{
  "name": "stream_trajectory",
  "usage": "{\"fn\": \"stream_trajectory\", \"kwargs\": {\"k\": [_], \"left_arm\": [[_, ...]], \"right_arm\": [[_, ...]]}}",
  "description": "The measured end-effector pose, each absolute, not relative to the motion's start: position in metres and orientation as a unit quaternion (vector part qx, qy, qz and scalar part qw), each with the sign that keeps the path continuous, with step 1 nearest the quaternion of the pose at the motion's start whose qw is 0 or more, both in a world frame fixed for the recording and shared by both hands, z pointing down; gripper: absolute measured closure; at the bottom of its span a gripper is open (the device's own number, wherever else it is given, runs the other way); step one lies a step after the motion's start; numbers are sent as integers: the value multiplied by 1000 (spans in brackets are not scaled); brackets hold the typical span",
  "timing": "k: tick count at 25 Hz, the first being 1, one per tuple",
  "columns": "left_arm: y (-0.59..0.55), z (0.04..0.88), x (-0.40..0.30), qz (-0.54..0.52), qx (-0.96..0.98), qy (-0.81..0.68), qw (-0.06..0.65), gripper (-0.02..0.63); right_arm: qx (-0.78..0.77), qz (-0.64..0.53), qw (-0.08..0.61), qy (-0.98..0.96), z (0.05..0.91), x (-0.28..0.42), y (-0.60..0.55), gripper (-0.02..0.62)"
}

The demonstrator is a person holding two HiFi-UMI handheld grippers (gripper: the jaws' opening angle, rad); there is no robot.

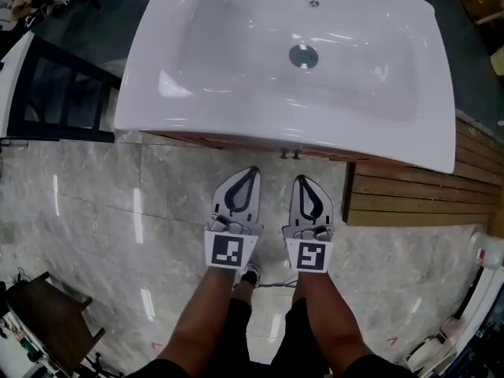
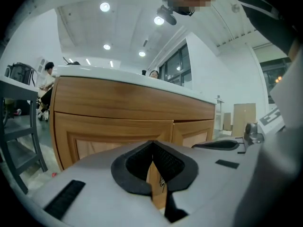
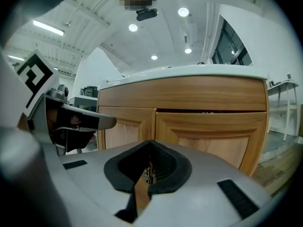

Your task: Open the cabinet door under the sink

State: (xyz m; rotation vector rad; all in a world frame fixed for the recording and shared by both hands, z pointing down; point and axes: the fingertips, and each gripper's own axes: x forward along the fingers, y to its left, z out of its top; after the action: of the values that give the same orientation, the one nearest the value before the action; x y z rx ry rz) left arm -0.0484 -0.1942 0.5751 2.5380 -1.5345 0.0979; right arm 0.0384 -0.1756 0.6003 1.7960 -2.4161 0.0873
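Note:
From above, the white sink (image 1: 236, 46) covers the wooden cabinet; only two small door handles (image 1: 290, 154) peek out under its front rim. My left gripper (image 1: 252, 170) and right gripper (image 1: 300, 179) hover side by side just in front of that rim, apart from the cabinet. Both are shut and hold nothing. In the left gripper view the left gripper (image 2: 152, 144) faces the two closed doors, with the door seam (image 2: 173, 126) slightly right. In the right gripper view the right gripper (image 3: 150, 143) faces the seam (image 3: 155, 126) and the right door (image 3: 213, 134).
A black metal frame (image 1: 55, 93) stands left of the sink. Wooden slats (image 1: 417, 195) lie on the floor to its right. A dark stool (image 1: 47, 321) sits at lower left on the marble floor (image 1: 118, 211). People (image 2: 46, 79) sit far behind the cabinet.

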Motion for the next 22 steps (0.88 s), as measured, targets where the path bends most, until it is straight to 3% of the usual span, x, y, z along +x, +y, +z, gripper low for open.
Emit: {"fn": "stream_trajectory", "kwargs": {"k": [6,7,10,22], "left_arm": [[-198,588,-49,39,854,-512,86,583],[-199,589,-48,41,855,-510,85,583],[-202,591,-46,43,857,-506,81,583],[-198,611,-43,64,862,-496,79,583]], "right_arm": [[596,40,76,-799,622,35,-183,563],[596,42,80,-798,626,35,-184,518],[598,44,93,-795,640,37,-190,483],[603,50,145,-783,696,43,-211,468]]}}
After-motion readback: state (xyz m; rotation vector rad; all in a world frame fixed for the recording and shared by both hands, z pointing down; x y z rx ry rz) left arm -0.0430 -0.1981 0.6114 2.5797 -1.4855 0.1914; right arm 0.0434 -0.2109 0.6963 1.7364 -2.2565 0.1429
